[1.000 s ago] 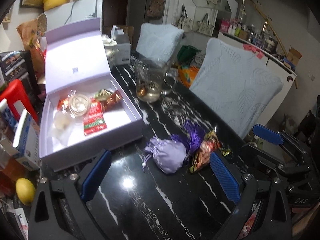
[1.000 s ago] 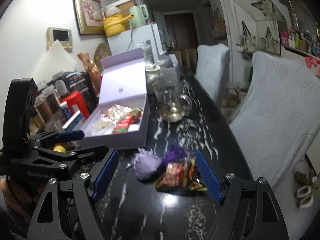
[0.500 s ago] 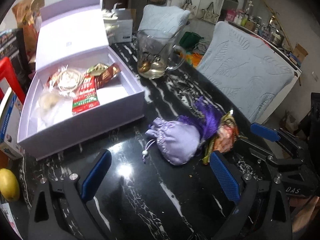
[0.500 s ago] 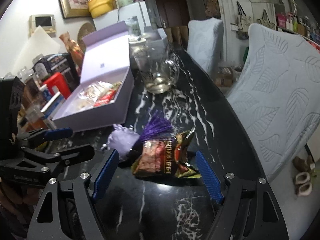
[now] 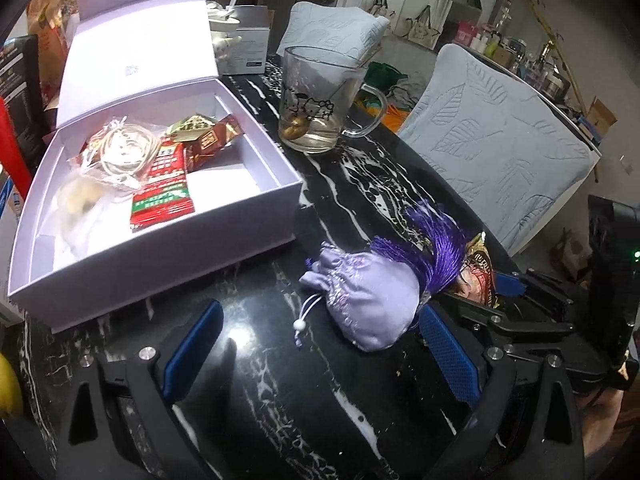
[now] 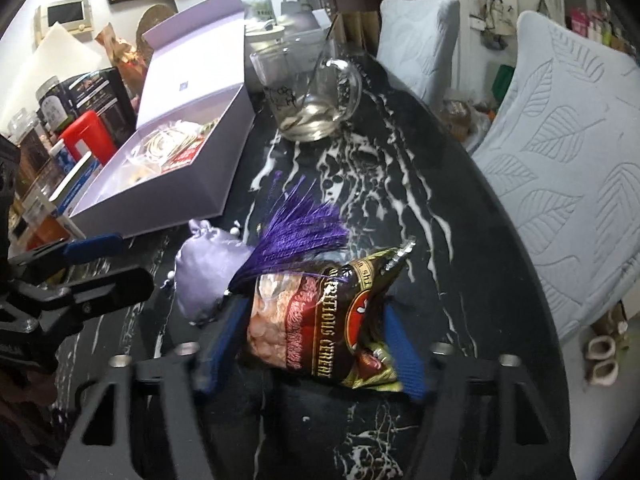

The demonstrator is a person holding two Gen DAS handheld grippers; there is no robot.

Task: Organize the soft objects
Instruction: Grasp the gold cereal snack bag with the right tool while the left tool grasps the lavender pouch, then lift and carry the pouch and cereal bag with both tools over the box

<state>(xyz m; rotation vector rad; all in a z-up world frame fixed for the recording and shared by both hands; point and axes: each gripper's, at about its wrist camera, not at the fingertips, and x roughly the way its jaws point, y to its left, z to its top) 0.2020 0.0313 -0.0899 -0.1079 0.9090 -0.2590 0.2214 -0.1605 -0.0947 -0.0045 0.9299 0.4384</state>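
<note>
A: Right claw [image 6: 308, 344] is round the cereal packet [image 6: 320, 320], a blue pad on each side of it, jaws drawn in close. Gripping or just touching? I'd say pressing, since the foil looks pinched, but the packet lies on the tabletop [image 6: 360, 420].

B: And the left claw [image 5: 320, 356]?

A: Wide open, holding nothing. The lilac pouch [image 5: 368, 300] lies between its pads, nearer the right one, touching neither as far as I can see.

B: So how far along are we?

A: Partway, I reckon. The open box [image 5: 256, 220] already holds sachets, a bagged cord coil and a pale bundle, with bare floor at the right. Three things are left outside it: packet, pouch and purple tassel [image 6: 296, 236], all bunched just beside the box.

B: Textures?

A: The packet is glossy, crinkled foil, puffy in the middle. The pouch is satin, plump and gathered at the neck, with a beaded drawstring. The tassel is fine silky thread, fanned out across pouch and packet. The tabletop is polished black stone with white veins.
</note>
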